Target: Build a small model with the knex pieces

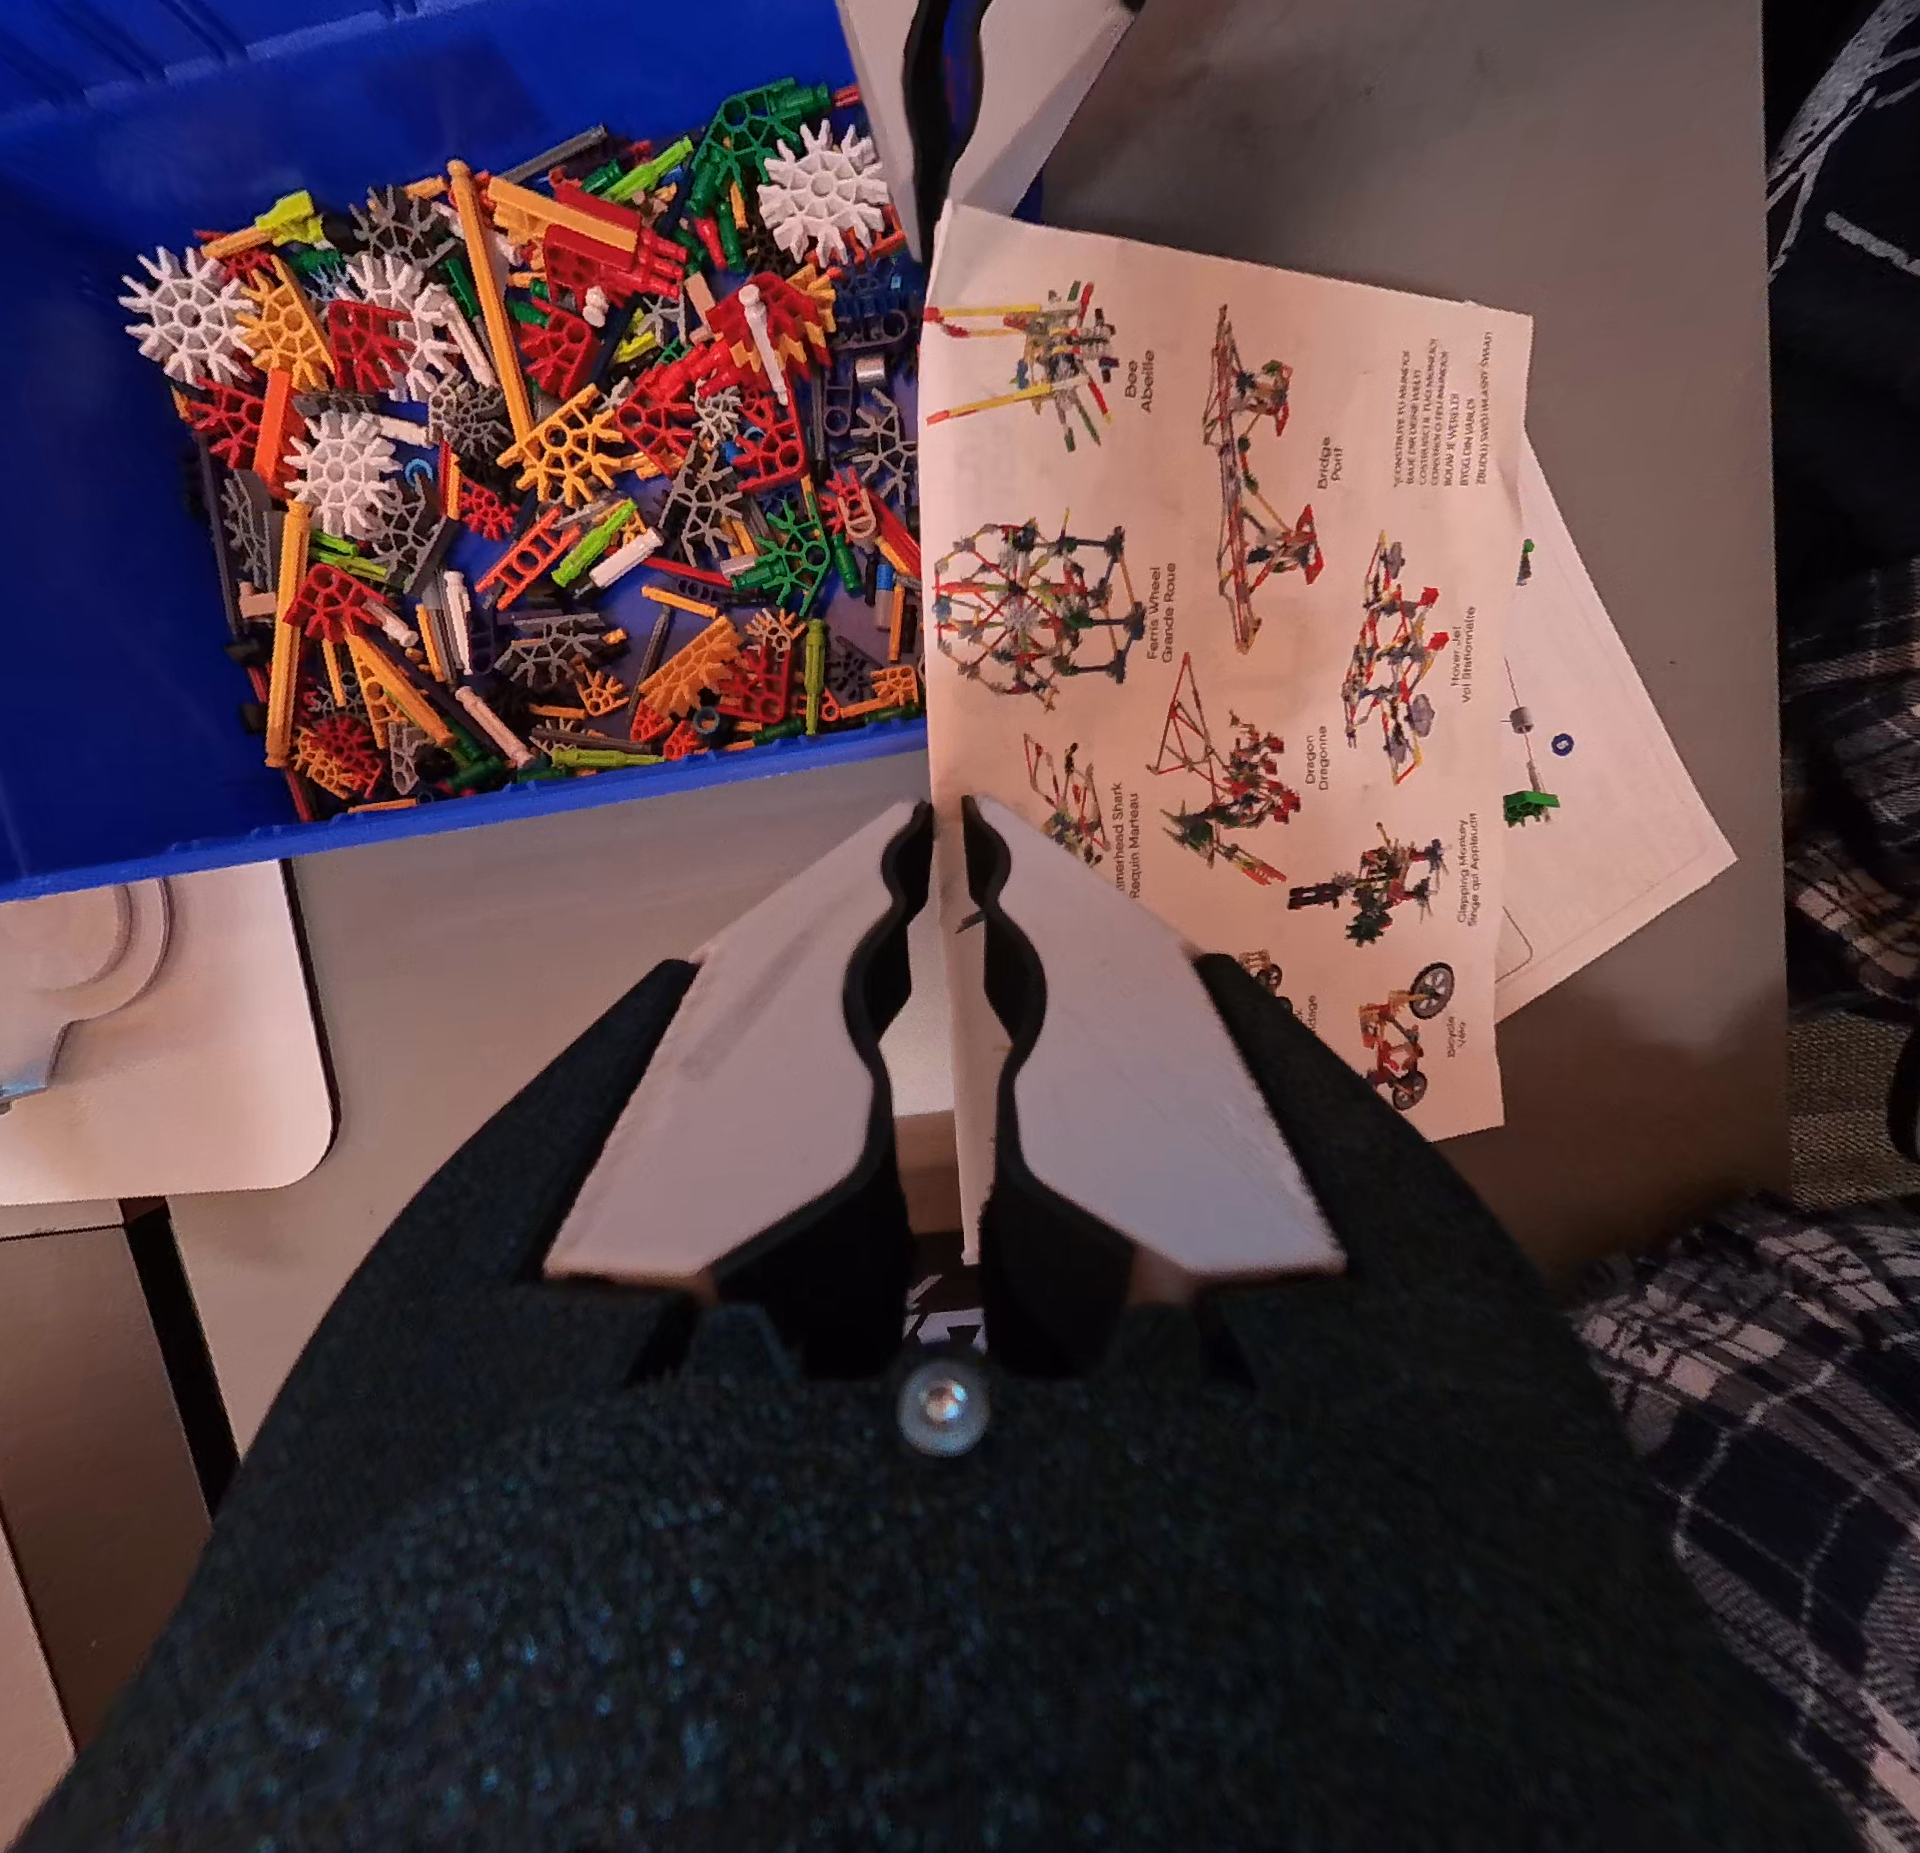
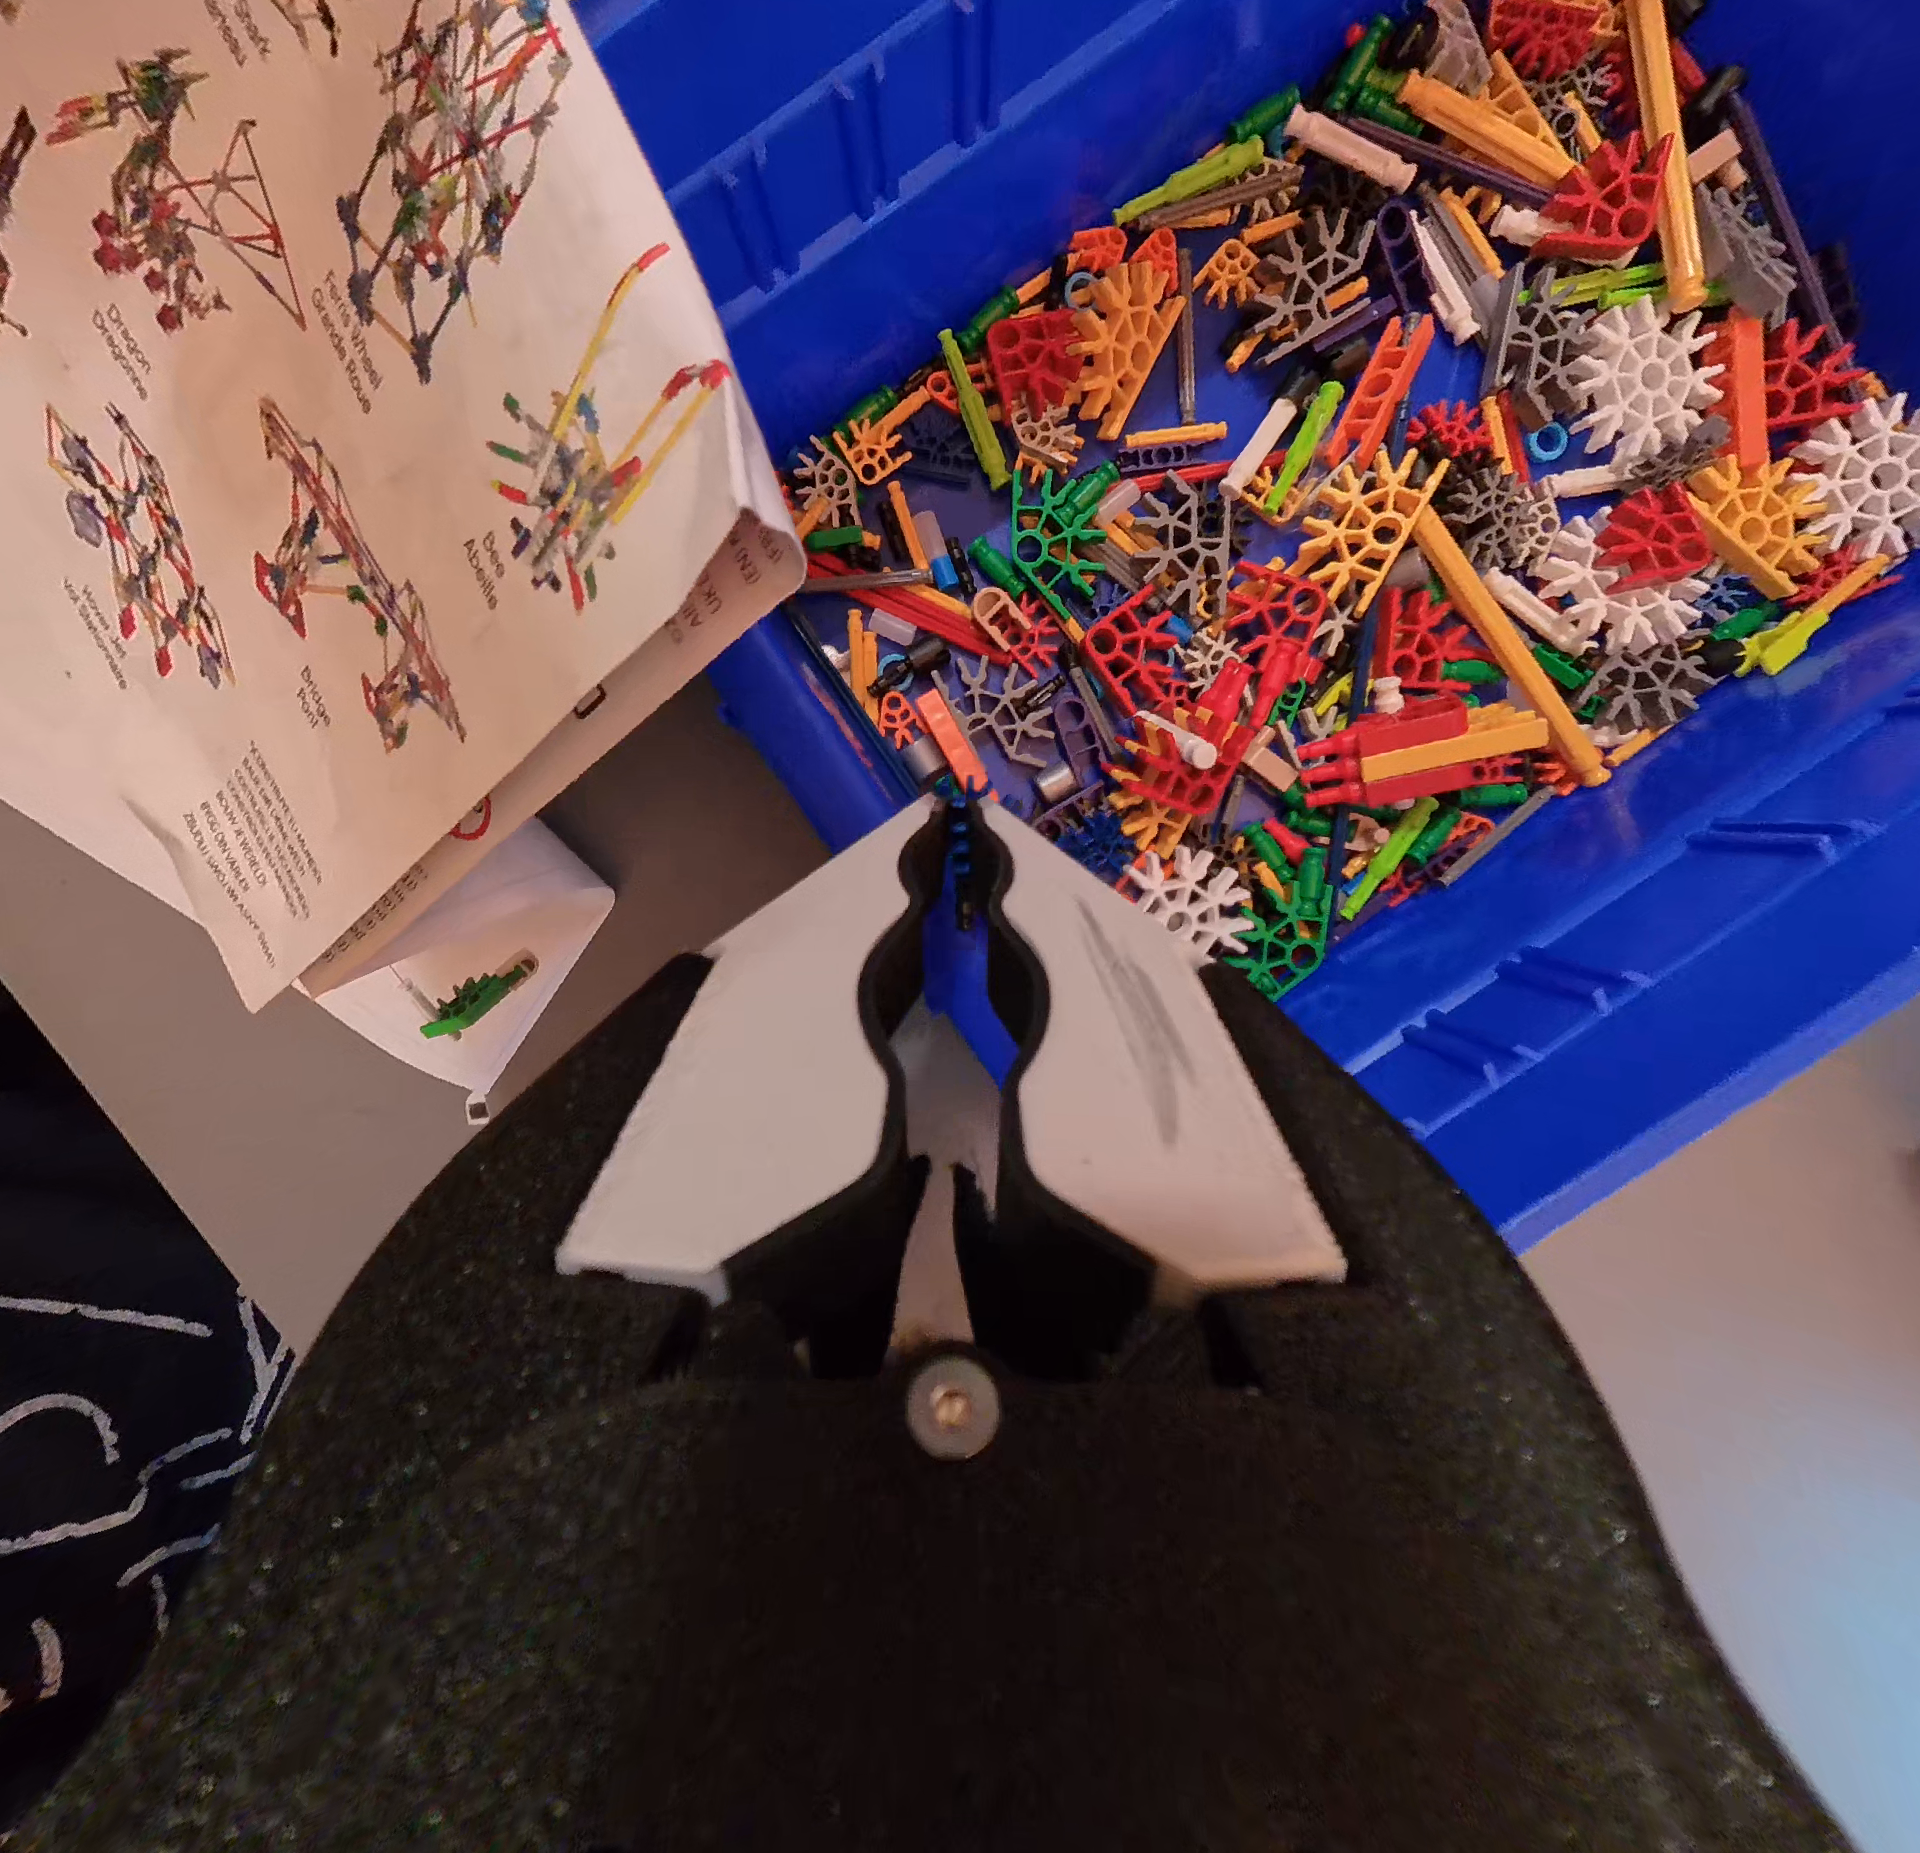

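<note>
- Overhead, my left gripper (image 1: 943,827) had its jaws pinched on the edge of a printed instruction sheet (image 1: 1226,598); the paper ran edge-on between the two black pads, back toward the hinge bolt.
- The sheet showed coloured pictures of built models and sloped away to the right of the jaws over the grey worktop (image 1: 1403,120). More white pages (image 1: 1600,764) stuck out from under its far right edge.
- My right gripper (image 2: 961,832) had its jaws pressed nearly together on a small blue-and-black piece (image 2: 964,868), a thin toothed-looking thing; I could not tell exactly what it was.
- That gripper's tips sat over the near wall of a blue plastic bin (image 2: 1507,1055), just at the rim.
- The bin held a loose heap of construction-toy parts (image 2: 1403,515): white snowflake connectors, red, yellow and green connectors, grey ones, orange and yellow rods.
- In the left wrist view the same bin lay to the left of the sheet, which overlapped its right side.
- A white rounded board (image 1: 166,1034) rested below the bin's near left corner.
- Dark plaid cloth (image 1: 1829,1388) showed past the worktop's right edge.
</note>
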